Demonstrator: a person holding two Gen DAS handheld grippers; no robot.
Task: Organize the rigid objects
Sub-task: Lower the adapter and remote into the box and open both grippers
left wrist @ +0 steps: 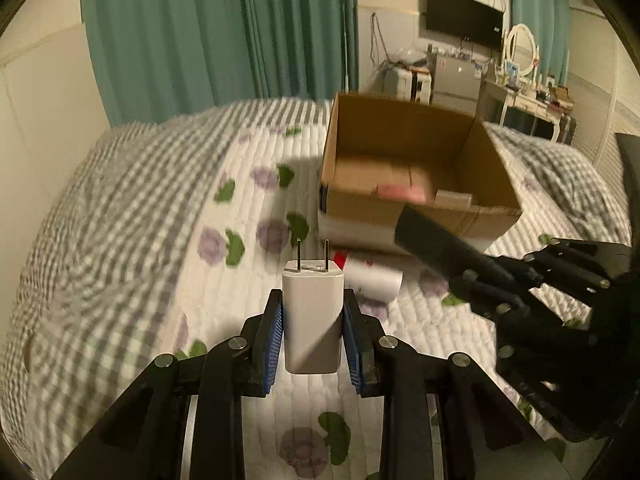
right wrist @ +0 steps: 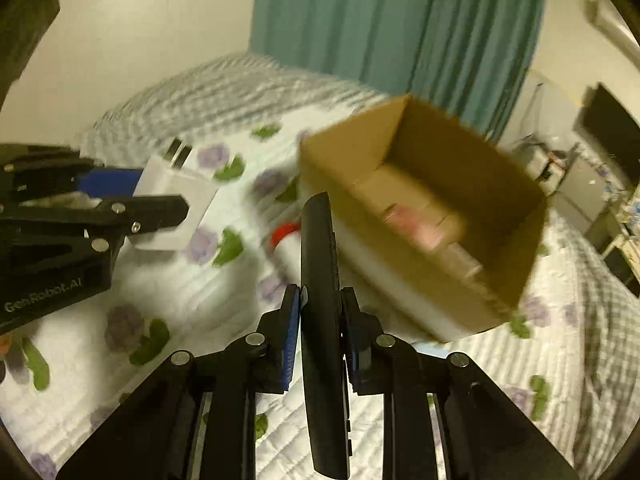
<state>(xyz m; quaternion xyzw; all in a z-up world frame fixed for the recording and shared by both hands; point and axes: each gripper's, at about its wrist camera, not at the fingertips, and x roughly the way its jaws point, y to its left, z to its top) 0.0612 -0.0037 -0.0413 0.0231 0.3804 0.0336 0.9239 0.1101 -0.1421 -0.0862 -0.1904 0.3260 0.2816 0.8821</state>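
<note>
Two tongs loaded (charger (left wrist: 313,320), remote (right wrist: 323,320)), box (right wrist: 516,280) near

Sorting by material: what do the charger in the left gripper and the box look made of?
The wall charger: smooth, slightly glossy white plastic, apparently, with two metal-looking prongs. The left gripper is shut on it. The box: matte brown corrugated cardboard, judging by its thin walls and torn-looking front edge.

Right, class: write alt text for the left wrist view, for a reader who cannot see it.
The left gripper clamps a white plastic wall charger, prongs up, above a floral quilted bed. Ahead sits an open brown cardboard box; at right, the right gripper holds a long black remote toward it.
</note>
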